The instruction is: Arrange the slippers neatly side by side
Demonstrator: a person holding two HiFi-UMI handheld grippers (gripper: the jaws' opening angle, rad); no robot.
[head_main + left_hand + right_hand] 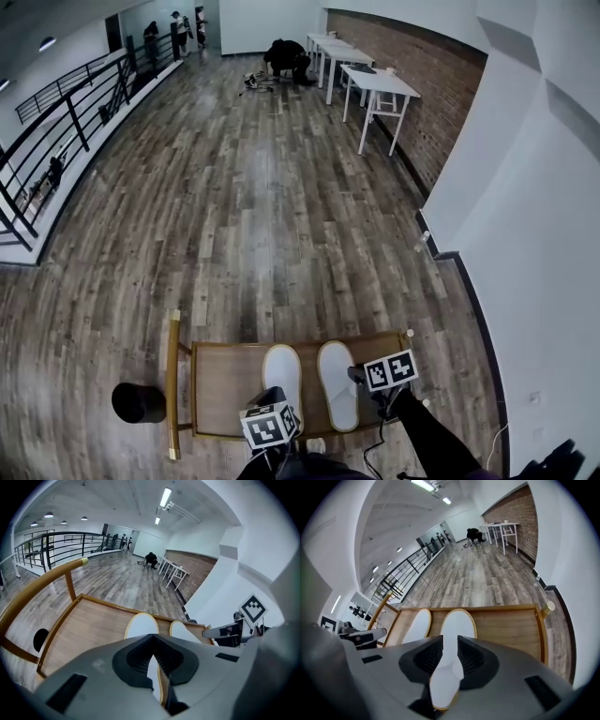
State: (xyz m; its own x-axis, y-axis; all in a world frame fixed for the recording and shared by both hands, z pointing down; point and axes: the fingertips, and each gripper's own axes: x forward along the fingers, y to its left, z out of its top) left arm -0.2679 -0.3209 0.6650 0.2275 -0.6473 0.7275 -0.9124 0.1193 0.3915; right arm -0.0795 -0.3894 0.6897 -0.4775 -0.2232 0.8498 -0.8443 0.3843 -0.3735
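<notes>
Right gripper (450, 645) pinches the heel end of the right slipper (458, 623), with its pads pressed against both sides of the sole. Left gripper (153, 637) has its jaws pressed together with nothing between them, over the heel of the left slipper (140, 626). Both white slippers lie on a wooden platform (220, 375) with a raised rim, just beside each other with a narrow gap between. Their long axes run parallel, toes pointing toward the open plank floor (281, 216) and heels at the grippers' side.

Large open loft-style workspace: wood-plank floor (262, 206), brick wall (417, 66), far white tables (380, 82), black railing (70, 117) at left.
</notes>
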